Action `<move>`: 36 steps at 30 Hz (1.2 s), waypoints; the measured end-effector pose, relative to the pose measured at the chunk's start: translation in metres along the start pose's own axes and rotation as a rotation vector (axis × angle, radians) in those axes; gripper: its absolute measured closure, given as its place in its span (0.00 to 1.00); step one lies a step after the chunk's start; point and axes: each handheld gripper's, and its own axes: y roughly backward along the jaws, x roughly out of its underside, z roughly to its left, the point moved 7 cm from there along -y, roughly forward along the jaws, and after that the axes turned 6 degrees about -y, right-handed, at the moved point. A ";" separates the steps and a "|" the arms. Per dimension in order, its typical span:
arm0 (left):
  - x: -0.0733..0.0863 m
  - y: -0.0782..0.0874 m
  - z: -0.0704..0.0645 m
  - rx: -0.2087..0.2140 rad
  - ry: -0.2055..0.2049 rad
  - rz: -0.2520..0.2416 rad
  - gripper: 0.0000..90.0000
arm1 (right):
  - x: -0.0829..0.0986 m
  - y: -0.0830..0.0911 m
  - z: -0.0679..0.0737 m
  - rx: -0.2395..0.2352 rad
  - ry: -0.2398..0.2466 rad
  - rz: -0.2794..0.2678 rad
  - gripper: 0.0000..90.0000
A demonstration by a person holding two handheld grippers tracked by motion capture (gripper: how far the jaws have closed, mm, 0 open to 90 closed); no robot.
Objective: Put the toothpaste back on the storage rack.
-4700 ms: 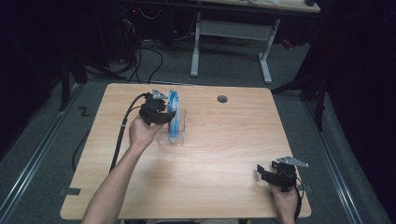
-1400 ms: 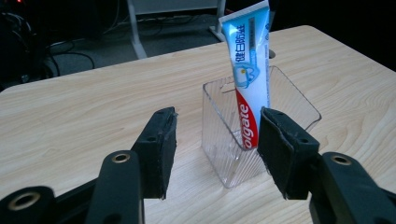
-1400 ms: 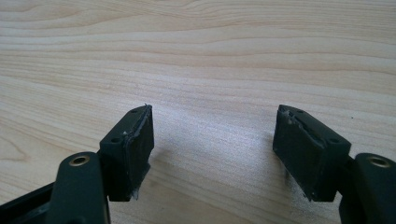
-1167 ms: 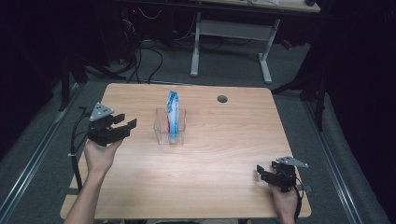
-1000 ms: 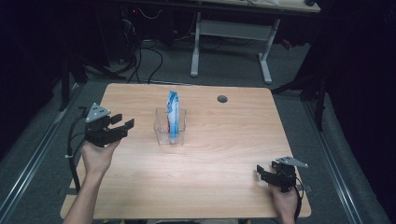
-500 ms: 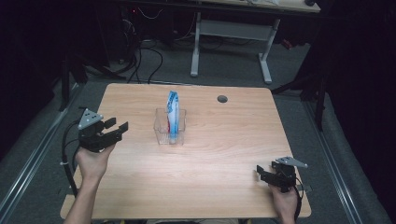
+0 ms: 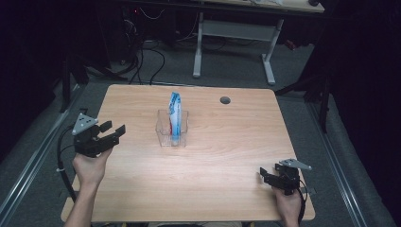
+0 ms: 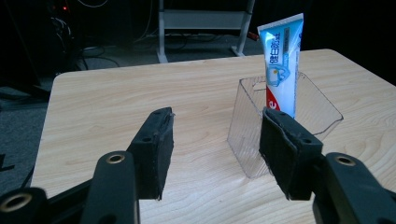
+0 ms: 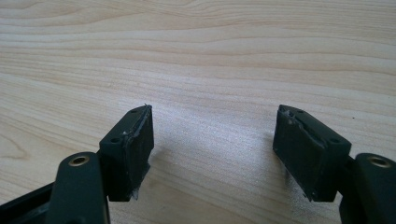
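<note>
A blue and white toothpaste tube (image 7: 175,115) (image 8: 281,67) stands upright in a clear plastic box (image 7: 165,134) (image 8: 243,126) near the middle of the wooden table (image 7: 213,156). My left gripper (image 7: 113,131) (image 8: 215,149) is open and empty over the table's left edge, well left of the box and pointing toward it. My right gripper (image 7: 265,176) (image 9: 214,149) is open and empty, low over bare wood at the front right corner.
A round cable hole (image 7: 225,100) sits in the tabletop at the back right. Beyond the table, on the dark floor, stand a white desk frame (image 7: 231,42) and several cables (image 7: 151,56). A cable (image 7: 64,165) trails from the left gripper.
The left gripper let go of the tube in the box and has drawn back left and toward the person, now at the table's left edge. The right gripper has stayed put.
</note>
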 end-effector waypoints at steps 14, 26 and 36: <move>0.017 0.006 0.005 -0.014 0.020 0.020 0.50 | 0.000 0.000 0.000 0.001 0.000 0.001 0.32; 0.032 0.010 0.011 -0.021 0.046 0.031 0.50 | 0.000 0.000 0.001 0.005 0.002 0.001 0.32; 0.040 0.011 0.012 -0.023 0.058 0.038 0.49 | 0.000 0.000 0.000 0.004 0.003 0.001 0.32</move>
